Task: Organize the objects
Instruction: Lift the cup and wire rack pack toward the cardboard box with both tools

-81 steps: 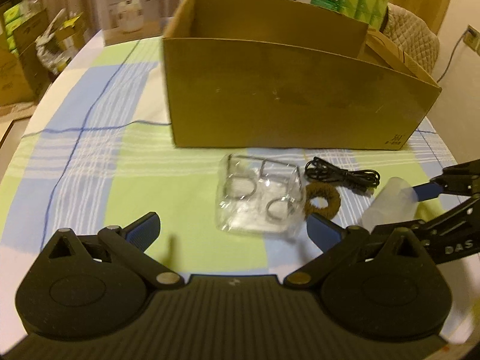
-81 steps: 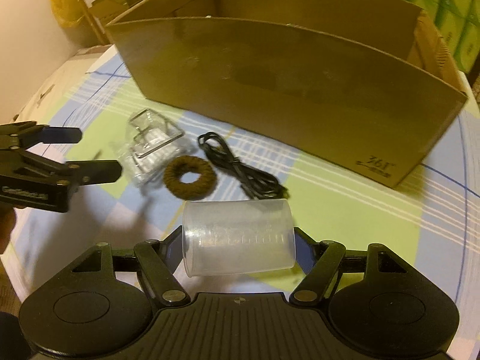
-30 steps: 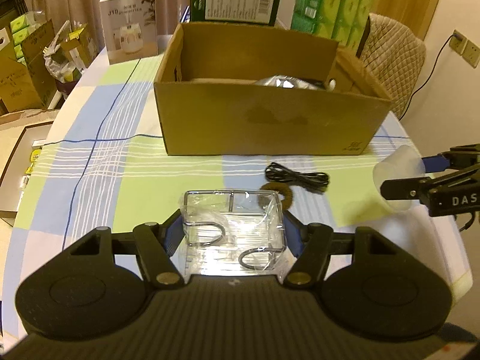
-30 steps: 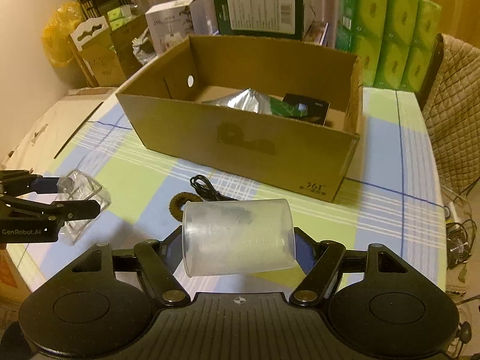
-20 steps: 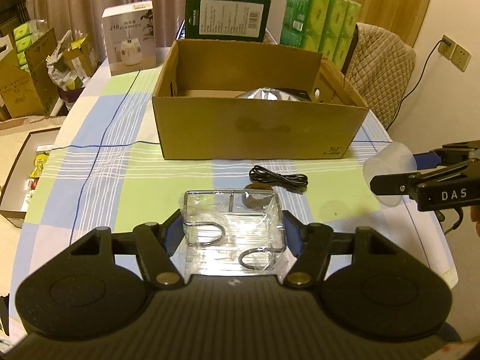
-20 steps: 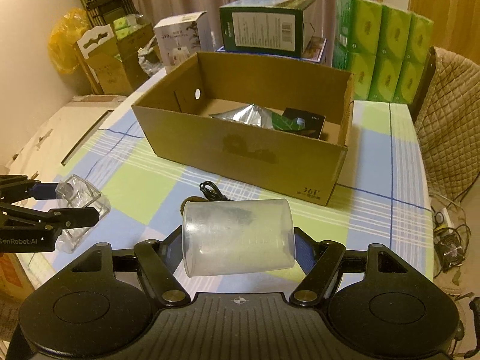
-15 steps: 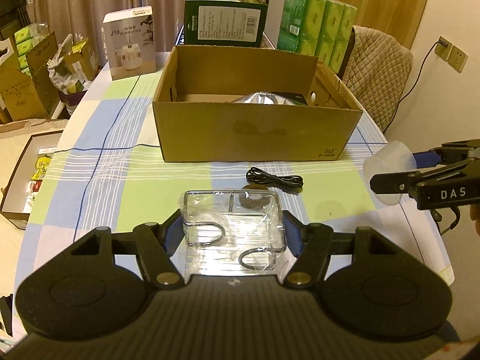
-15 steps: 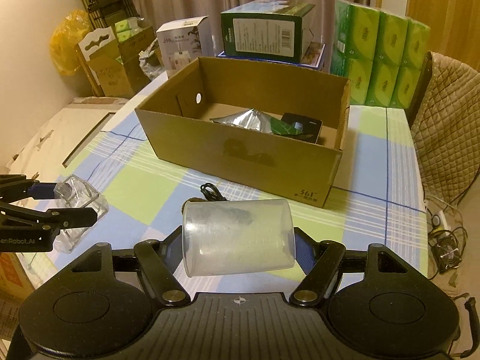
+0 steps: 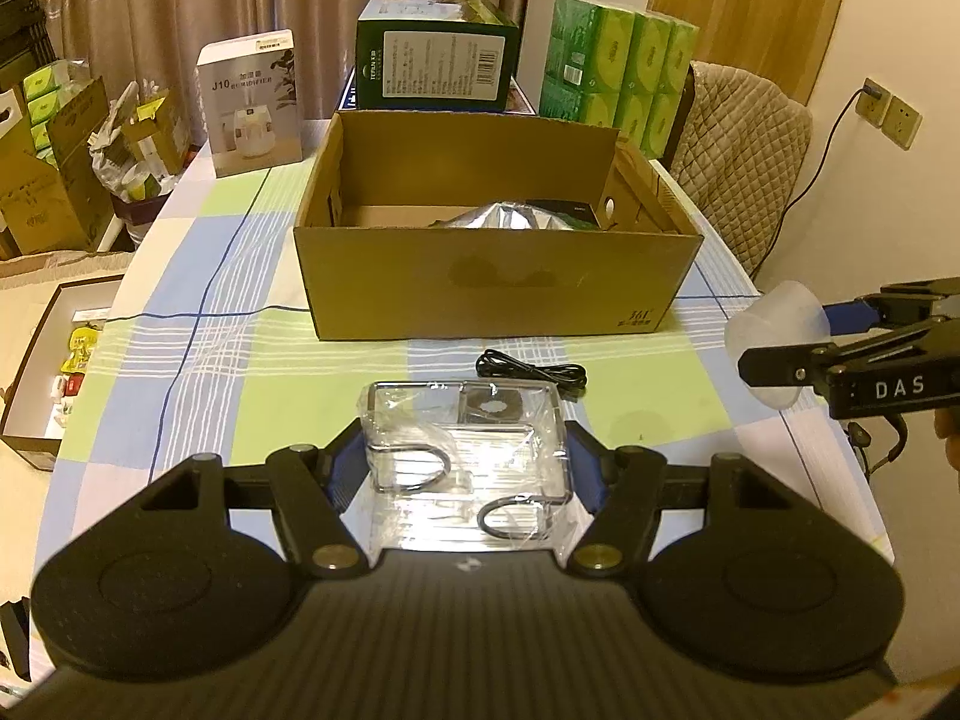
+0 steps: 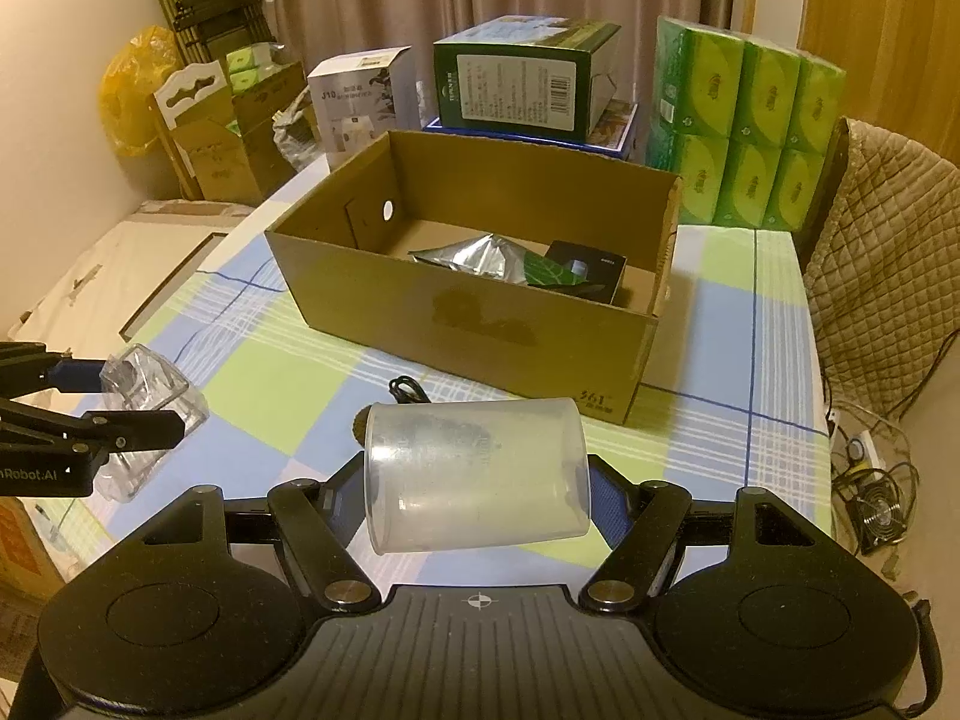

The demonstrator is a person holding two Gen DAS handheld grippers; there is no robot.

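- We judge the step in hand to be the carry to the cardboard box point(image 9: 498, 276): both grippers are loaded and raised above the checked tablecloth point(image 9: 198, 360), on the near side of the box.
- The left gripper point(image 9: 465, 468) has its jaws closed on the clear plastic package point(image 9: 465, 450), which holds metal rings or hooks; the blue pads press on both its sides.
- The right gripper point(image 10: 477, 480) has its jaws closed on the translucent plastic cup point(image 10: 477, 471), which lies sideways between the pads.
- To do the step well, we advise lifting each load above the near wall of the box before moving forward, since that wall stands between the grippers and the box floor.
- We advise releasing over the bare floor at the left of the box; the silver foil pouch point(image 10: 474, 255) and a dark flat packet point(image 10: 585, 276) occupy the right part.
- The cup is thin-walled and may deform or slip; we suggest a steady grip and a low release.
- Both grippers point toward the box, roughly level, side by side and well apart.
- The black cable point(image 9: 531, 372) and a brown ring, seen through the package, lie on the cloth just before the box.
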